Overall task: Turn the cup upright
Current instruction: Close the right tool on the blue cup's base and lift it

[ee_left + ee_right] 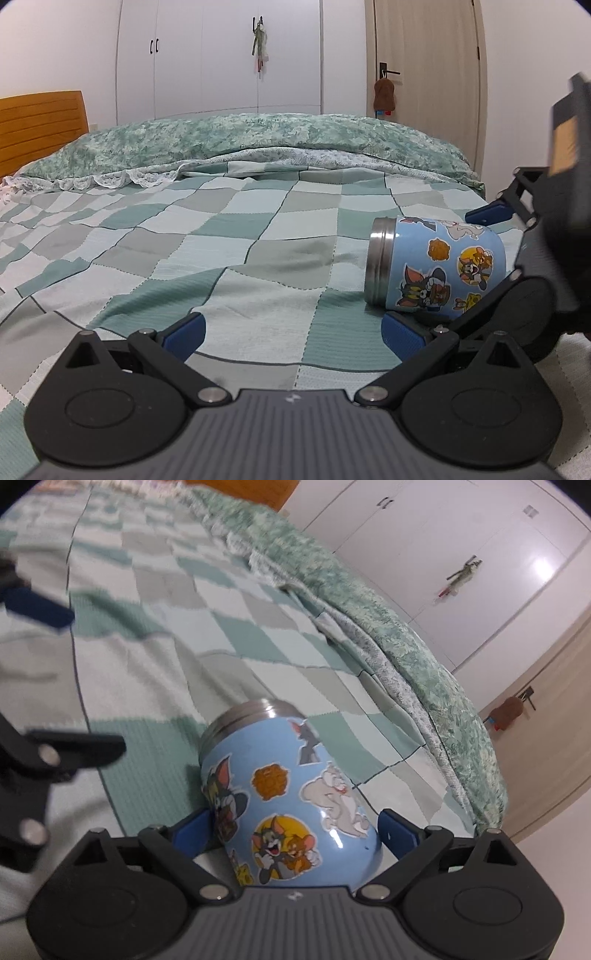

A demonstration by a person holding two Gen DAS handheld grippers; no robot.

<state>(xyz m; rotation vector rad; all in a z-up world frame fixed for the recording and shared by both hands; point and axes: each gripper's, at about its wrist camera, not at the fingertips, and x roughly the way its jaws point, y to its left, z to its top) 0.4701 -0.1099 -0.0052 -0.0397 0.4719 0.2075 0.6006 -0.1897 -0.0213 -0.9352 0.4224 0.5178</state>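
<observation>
Right wrist view: the jaws of the right gripper [295, 830] are spread wide, and the cup [288, 797] is seen lying between the two blue pads. One pad is at the cup's left flank and seems to touch it or nearly so; the other is just beside its right flank, with a narrow gap visible. Nothing appears to be clamped yet. The cup's closed, rounded base is nearest the camera and its steel rim is pointed away, across the bed [155, 686].

In the left wrist view the cup [436, 269] is shown on its side on the checked green bedcover, steel rim toward the left, with the right gripper [443, 273] reaching around it from the right edge of the frame. The left gripper [295, 332] is held low over the bed [221, 258], its jaws wide apart and nothing between them; its right pad is just beside the cup's underside.

The cup is judged to be a stiff, steel-lined mug with a smooth blue shell covered in cartoon stickers. It is probably light if empty, and likely slippery on the glossy curve. The best hold is judged to be across the straight middle of the wall, not the tapering base, where the pads could slide off. The soft bedcover may let the cup roll, or tip once it is stood up.

Beyond the bed, a rumpled green quilt [258, 140], white wardrobe doors [221, 55] and a beige door [424, 55] are visible.
</observation>
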